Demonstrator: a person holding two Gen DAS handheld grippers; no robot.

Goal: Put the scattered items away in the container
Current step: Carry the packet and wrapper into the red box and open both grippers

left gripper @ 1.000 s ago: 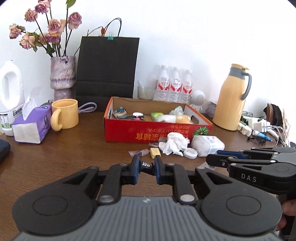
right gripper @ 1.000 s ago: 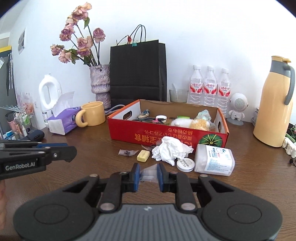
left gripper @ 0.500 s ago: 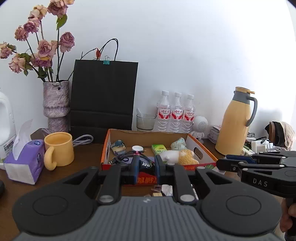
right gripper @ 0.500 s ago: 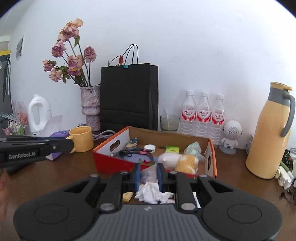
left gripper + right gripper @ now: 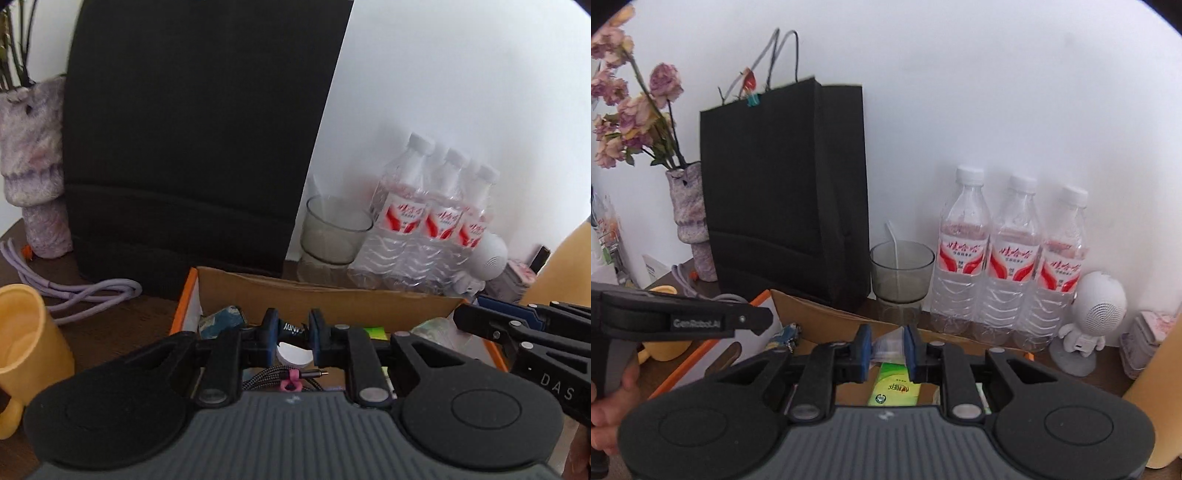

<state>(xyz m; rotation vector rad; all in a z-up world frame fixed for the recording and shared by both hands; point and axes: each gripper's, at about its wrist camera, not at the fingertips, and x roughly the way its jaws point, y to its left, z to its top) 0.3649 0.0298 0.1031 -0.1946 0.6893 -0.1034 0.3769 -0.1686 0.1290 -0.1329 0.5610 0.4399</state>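
While both tools hover over the cardboard box (image 5: 325, 295), left tool (image 5: 291, 329) pinching a dark candy wrapper (image 5: 291, 328), right tool (image 5: 886, 347) pinching clear plastic (image 5: 888, 345), I'd release low, around 12 o'clock.

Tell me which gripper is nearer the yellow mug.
Left. The left gripper hangs over the cardboard box's left part, with the yellow mug just off its left side. The right gripper is over the box farther right.

black bag (image 5: 783, 192), yellow mug (image 5: 26, 354), red-labelled bottles (image 5: 1008, 254)
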